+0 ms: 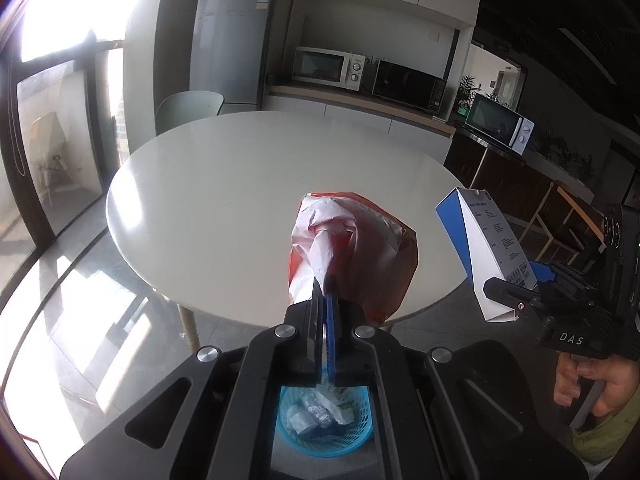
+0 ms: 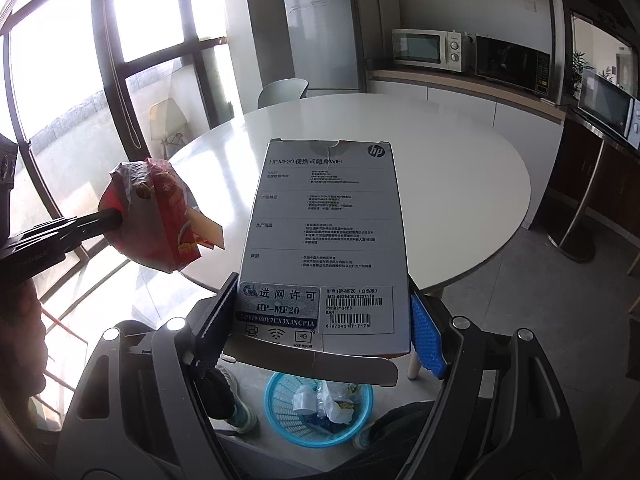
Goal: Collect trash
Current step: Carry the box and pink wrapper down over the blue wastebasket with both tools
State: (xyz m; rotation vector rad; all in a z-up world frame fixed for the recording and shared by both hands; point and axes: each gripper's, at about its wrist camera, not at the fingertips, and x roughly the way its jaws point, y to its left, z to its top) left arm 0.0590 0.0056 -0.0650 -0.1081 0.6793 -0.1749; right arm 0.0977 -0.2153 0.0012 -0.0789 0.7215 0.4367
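Two pieces of trash are held above the blue basket (image 2: pixel 319 412) on the floor: the left hand-held gripper (image 1: pixel 326 296) pinches a red wrapper (image 1: pixel 352 252), the right hand-held gripper (image 2: pixel 320 320) clamps a white box (image 2: pixel 324 240), long axis pointing forward; basket directly below both.

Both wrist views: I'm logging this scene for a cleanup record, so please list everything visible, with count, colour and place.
Wrapper: one, red and white, crumpled, in the left gripper.
Box: one, white and blue, between the right gripper's pads.
Basket: one, blue, on the floor below both grippers, trash inside.
Table: one, white, round, ahead.
Chair: one, pale green, behind the table.
Fridge: one, grey, back wall.
Microwaves: three, two white and one black, on counters.
Left gripper: black, shut on the wrapper.
Right gripper: black with blue pads, shut on the box.
Hand: one, on the right gripper's handle.
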